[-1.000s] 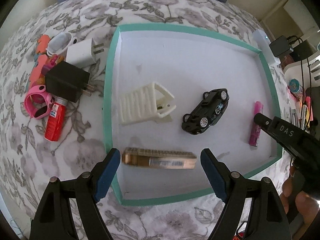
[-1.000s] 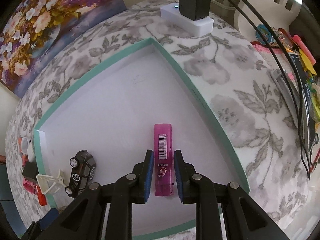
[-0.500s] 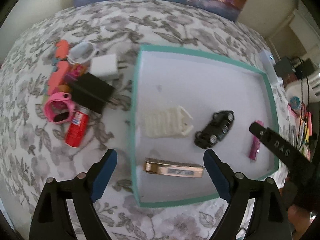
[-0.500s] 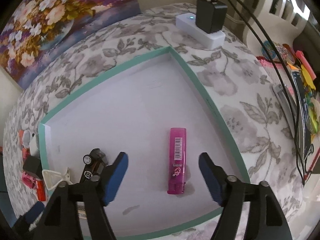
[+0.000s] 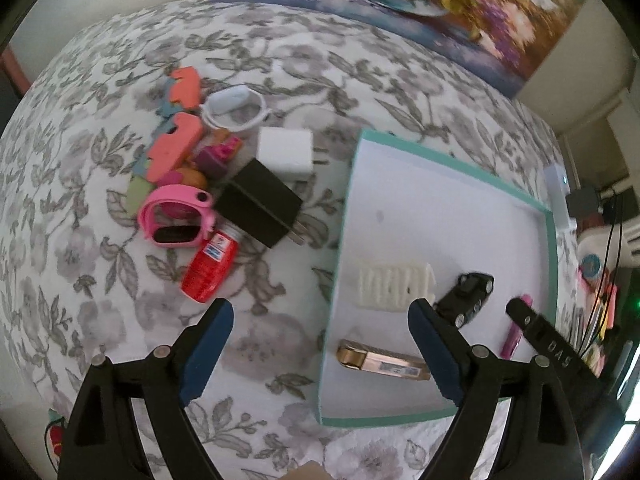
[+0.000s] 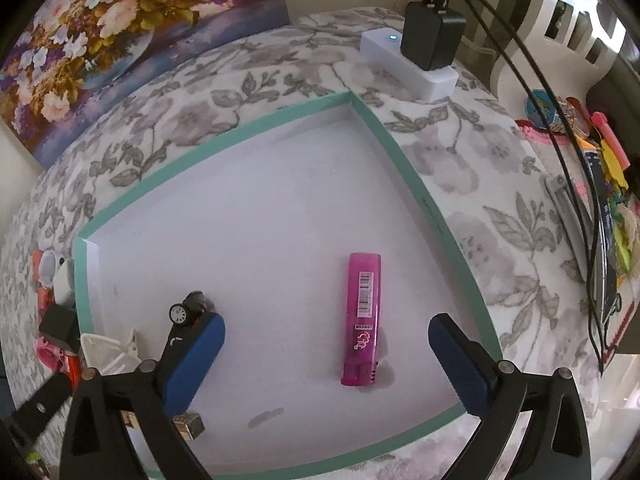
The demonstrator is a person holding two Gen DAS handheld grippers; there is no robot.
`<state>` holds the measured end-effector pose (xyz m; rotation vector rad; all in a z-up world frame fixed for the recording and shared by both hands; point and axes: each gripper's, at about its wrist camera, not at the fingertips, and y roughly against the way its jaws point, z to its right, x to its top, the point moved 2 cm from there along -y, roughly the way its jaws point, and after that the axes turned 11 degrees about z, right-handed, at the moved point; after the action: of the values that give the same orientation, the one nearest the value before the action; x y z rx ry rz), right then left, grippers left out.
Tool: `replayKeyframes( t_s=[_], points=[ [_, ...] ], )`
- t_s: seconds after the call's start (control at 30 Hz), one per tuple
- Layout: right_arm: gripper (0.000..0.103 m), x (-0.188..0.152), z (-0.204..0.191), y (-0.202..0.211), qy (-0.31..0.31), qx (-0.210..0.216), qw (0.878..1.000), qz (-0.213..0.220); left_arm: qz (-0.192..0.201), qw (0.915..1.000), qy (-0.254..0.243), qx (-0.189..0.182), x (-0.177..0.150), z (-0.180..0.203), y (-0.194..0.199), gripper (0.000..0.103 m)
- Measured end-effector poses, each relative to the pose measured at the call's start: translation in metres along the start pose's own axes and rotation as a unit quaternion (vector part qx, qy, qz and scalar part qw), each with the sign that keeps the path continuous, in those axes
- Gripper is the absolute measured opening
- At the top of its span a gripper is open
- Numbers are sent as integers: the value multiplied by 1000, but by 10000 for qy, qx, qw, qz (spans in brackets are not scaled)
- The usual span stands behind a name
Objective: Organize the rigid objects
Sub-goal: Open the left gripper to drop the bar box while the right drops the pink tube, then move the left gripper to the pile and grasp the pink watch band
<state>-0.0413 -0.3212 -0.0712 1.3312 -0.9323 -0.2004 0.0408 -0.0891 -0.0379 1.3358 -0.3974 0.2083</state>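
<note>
Your right gripper (image 6: 326, 364) hangs over the tray (image 6: 416, 184), its jaws opening, the pink lighter (image 6: 362, 312) lying free on the tray floor between them, touched by neither pad. Your left gripper (image 5: 316, 350) has its jaws open and empty, straddling the tray's left wall above the floral cloth (image 5: 100, 280). Four things are in the tray: the lighter, the gold case (image 5: 380, 364), the toy car (image 5: 468, 296) and the white clip (image 5: 394, 286). Farther left, the pile is still waiting on the cloth: red bottle (image 5: 210, 268), pink watch (image 5: 176, 222), black charger (image 5: 260, 208), white charger (image 5: 285, 154) and small toys beyond. By my reckoning you're not yet halfway.
</note>
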Motion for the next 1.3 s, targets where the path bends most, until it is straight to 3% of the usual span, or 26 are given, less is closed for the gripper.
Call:
replayKeyframes(
  t_s=[0.17,0.33,0.63,0.97,1.3],
  points=[
    [103,-1,-12,5,151,98,9998,111,53,9996,284,-4,7,-15,1,90],
    [103,3,-27,27,263,238,9979,543,180,9986,491,94,16,-33,6,90],
    [103,0,-86,65,672,993,9884,931,529,9924,1029,420,40,-94,22,90],
    [103,-29,-176,72,1542,1476,9743,718,692,9824,1558,757,53,-165,32,90],
    [103,-43,-222,45,1394,1864,9725,112,529,9763,1869,959,52,-209,19,90]
  ],
)
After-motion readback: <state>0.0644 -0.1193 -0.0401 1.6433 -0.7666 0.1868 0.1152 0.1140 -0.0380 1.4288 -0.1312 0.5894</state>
